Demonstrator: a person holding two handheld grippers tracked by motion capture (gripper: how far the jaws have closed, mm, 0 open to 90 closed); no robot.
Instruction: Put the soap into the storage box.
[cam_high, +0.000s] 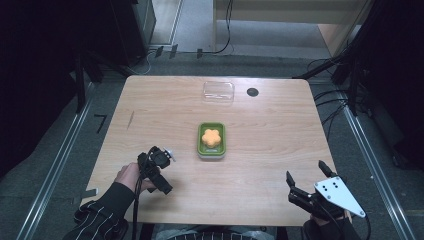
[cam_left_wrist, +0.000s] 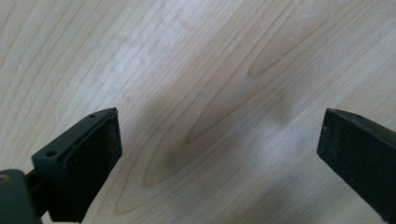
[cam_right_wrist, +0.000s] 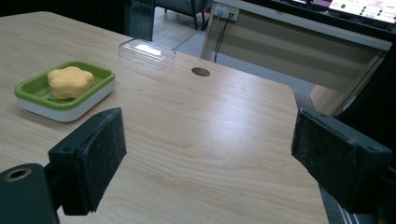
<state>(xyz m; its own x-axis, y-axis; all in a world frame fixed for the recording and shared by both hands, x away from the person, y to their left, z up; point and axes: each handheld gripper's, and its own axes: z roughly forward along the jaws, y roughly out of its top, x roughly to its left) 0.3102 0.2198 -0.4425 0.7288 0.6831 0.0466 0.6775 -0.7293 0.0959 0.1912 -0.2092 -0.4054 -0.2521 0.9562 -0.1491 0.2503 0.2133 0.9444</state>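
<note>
A green and white dish (cam_high: 211, 150) (cam_right_wrist: 28, 100) sits mid-table with an orange flower-shaped soap (cam_high: 211, 137) (cam_right_wrist: 70, 82) lying in it. A clear plastic lid (cam_high: 218, 92) (cam_right_wrist: 146, 52) rests near the table's far edge. My left gripper (cam_high: 159, 162) (cam_left_wrist: 219, 154) is held at the front left, pointing down at bare wood, jaws wide apart and empty. At the front right corner my right gripper (cam_high: 305, 174) (cam_right_wrist: 210, 158) stands open with nothing between its fingers, facing the dish and lid from a distance.
A dark round hole (cam_high: 252, 92) (cam_right_wrist: 201, 71) marks the tabletop (cam_high: 270, 150) right of the lid. Cables and dark stands surround the table on the floor. A light wooden counter (cam_right_wrist: 299, 42) stands beyond the far edge.
</note>
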